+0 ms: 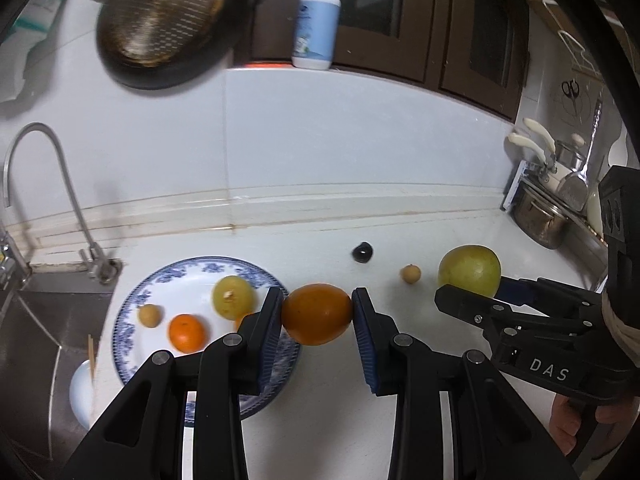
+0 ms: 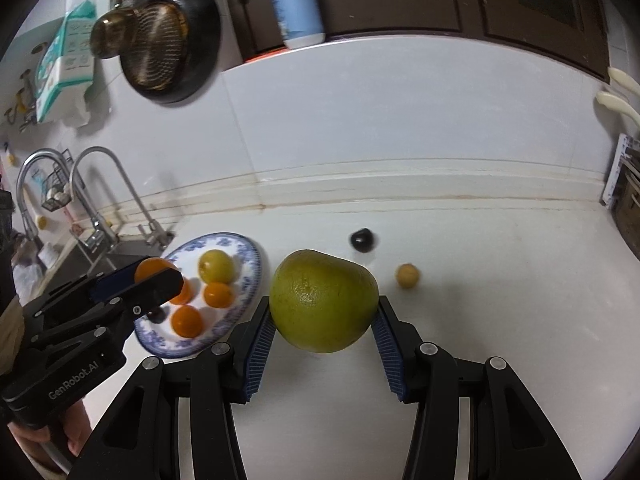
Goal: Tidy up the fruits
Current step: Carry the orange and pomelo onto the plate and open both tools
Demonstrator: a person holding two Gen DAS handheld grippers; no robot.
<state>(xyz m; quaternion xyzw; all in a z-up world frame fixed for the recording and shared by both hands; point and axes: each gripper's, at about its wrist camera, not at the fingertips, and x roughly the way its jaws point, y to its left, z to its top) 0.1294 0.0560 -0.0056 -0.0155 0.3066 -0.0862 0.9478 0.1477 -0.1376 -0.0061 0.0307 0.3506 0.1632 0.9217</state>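
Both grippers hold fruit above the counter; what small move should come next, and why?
Probably carry the orange in the left gripper over the plate and set it down: the plate already holds fruit and lies beside it. The right gripper with the green fruit can follow.

Blue-white floral plate (image 1: 132, 308), orange fruit (image 1: 317, 314), green pomelo (image 2: 324, 301).
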